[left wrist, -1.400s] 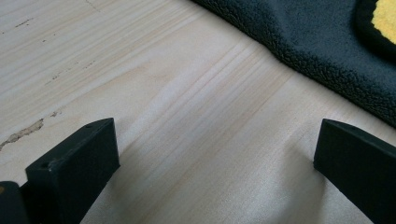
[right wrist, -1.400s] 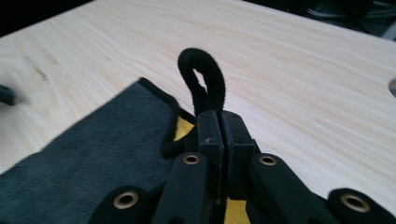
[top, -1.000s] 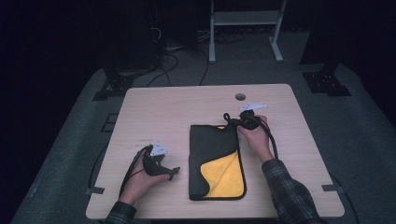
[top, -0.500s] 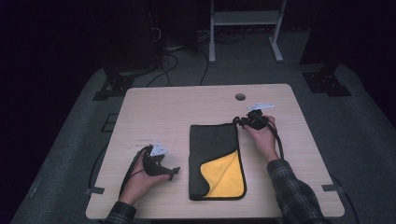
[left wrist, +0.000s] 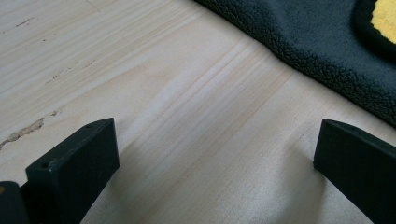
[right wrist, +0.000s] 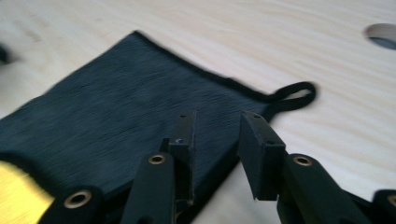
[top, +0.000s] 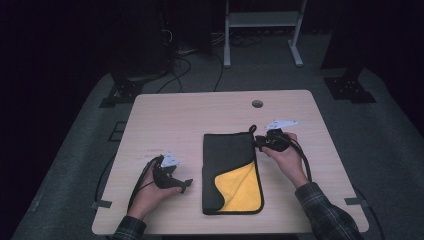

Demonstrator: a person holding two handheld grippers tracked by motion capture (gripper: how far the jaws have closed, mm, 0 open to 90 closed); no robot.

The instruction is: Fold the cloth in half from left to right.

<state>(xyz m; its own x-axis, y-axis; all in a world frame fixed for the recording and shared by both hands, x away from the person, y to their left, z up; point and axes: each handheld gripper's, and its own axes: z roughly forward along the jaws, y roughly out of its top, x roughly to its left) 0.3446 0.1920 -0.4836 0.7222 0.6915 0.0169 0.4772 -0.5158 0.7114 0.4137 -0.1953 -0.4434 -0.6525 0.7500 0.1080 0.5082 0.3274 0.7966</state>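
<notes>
A dark cloth (top: 227, 160) lies folded lengthwise on the table, with its near corner turned back to show a yellow inner side (top: 245, 187). A hanging loop (top: 252, 129) sticks out at its far right corner. My right gripper (top: 256, 142) is at the cloth's right edge, just near of the loop. In the right gripper view the cloth (right wrist: 116, 107) and loop (right wrist: 294, 95) lie beyond the right gripper (right wrist: 217, 135), whose jaws have just been opening with nothing pinched between them. My left gripper (top: 186, 184) rests open on bare wood left of the cloth (left wrist: 327, 42); its jaws stand wide (left wrist: 215, 158).
The wooden table (top: 170, 125) has a round cable hole (top: 257, 103) at its far right. A white metal stand (top: 260, 20) and cables sit on the dark floor beyond the table. Bare wood surrounds the cloth.
The right gripper has shifted a little right and toward the person, away from the cloth's far right corner. The left hand has stayed put.
</notes>
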